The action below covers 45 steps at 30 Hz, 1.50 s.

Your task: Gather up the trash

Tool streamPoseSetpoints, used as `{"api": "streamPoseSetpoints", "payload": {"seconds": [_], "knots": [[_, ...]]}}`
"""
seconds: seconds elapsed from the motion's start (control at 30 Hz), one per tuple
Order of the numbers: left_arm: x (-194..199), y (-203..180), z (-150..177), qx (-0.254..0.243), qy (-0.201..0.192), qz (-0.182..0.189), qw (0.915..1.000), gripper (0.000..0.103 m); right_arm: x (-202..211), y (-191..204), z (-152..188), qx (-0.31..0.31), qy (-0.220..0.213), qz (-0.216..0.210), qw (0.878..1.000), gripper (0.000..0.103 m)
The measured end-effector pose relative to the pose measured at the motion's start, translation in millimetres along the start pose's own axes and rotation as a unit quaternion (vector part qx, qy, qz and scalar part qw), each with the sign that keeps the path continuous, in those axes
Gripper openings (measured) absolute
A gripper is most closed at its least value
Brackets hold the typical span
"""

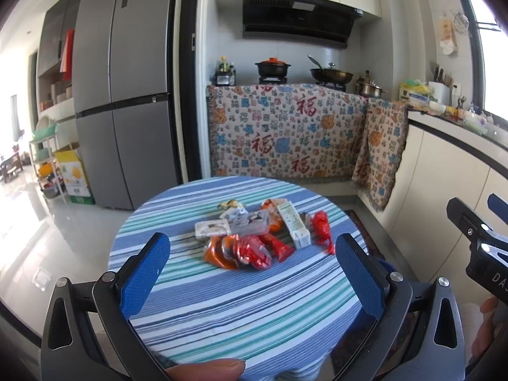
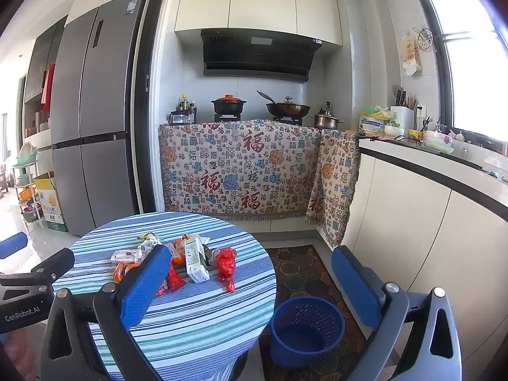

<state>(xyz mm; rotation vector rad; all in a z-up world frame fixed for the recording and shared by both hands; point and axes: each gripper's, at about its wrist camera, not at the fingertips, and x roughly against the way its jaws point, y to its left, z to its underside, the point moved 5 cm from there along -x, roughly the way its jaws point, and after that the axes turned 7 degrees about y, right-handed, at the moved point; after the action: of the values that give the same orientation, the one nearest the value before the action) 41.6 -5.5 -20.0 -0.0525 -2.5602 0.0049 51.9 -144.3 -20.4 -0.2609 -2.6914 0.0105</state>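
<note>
We hold two tongs, one in each hand, and both are above the near edge of a round table (image 1: 222,311) with a striped blue cloth. Our left gripper (image 1: 254,273) is spread wide and holds nothing. Our right gripper (image 2: 250,285) is spread wide too, with nothing between its blue pads.

The trash (image 1: 254,235) sits in a small pile near the middle of the table, a bit toward the far edge — well apart from both tongs. In the pile we see a white carton (image 1: 293,225) lying on its side, a crumpled red wrapper (image 1: 322,230) just beside it toward the right edge, and some orange packets (image 1: 219,252) on the near side of the pile.

A blue basket (image 2: 306,330) stands on a patterned mat (image 2: 304,270) on the floor — just beside the table's right edge. We see nothing in the part of it that shows.
</note>
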Motion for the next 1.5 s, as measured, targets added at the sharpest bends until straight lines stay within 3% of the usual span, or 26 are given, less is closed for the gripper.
{"api": "streamPoseSetpoints", "payload": {"seconds": [1.27, 1.5], "knots": [[-2, 0, 5, 0.004, 0.006, 0.007, 1.0, 0.103, -3, -3, 1, 0.0, 0.003, 0.004, 1.0, 0.103], [-11, 15, 6, 0.02, 0.018, 0.001, 0.9996, 0.103, -5, -4, 2, -0.005, 0.003, 0.008, 1.0, 0.103]]}}
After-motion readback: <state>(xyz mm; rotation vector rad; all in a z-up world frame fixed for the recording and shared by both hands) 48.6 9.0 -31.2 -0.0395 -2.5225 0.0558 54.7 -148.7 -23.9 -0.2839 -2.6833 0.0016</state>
